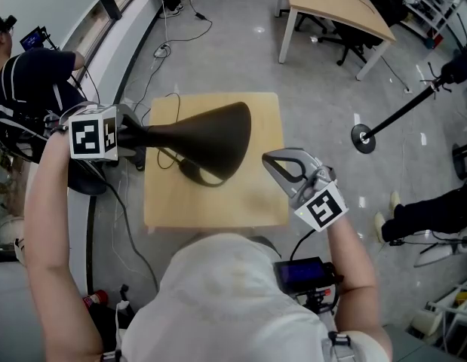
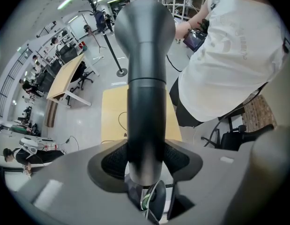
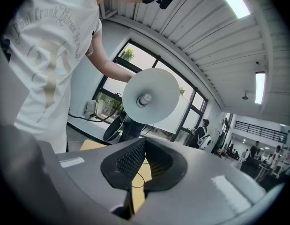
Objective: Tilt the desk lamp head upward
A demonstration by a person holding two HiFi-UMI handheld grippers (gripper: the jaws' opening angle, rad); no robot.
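Checking my left tongs (image 1: 135, 136) first: they are closed on the narrow neck of the lamp head (image 1: 210, 136), one pad on each side of it. The jaws stand quite wide because the neck fills the gap.

And where is the lamp head in relation to them?

It goes straight out from the left tongs. In the left gripper view the dark neck comes up from between the pads (image 2: 112, 161) and widens to the rounded back of the shade at the top. In the head view the shade lies almost level over the wooden surface (image 1: 256, 202), with its wide mouth toward my right side.

What about your right tongs?

My right tongs (image 1: 268, 159) hold nothing. Their tips are together, and only a thin slit lower between the pads shows the surface behind. They are near the rim of the shade, on its right, but apart from it; I see no touching.

Does the right gripper view show the lamp?

Yes. The white inside of the shade, with the bulb in the centre, faces that camera. It is above the right tongs and beyond them.

Anything else on the surface?

Under the shade I see the dark lamp base (image 1: 192, 170), mostly hidden, and a thin cable (image 1: 167, 159) that curls beside it.
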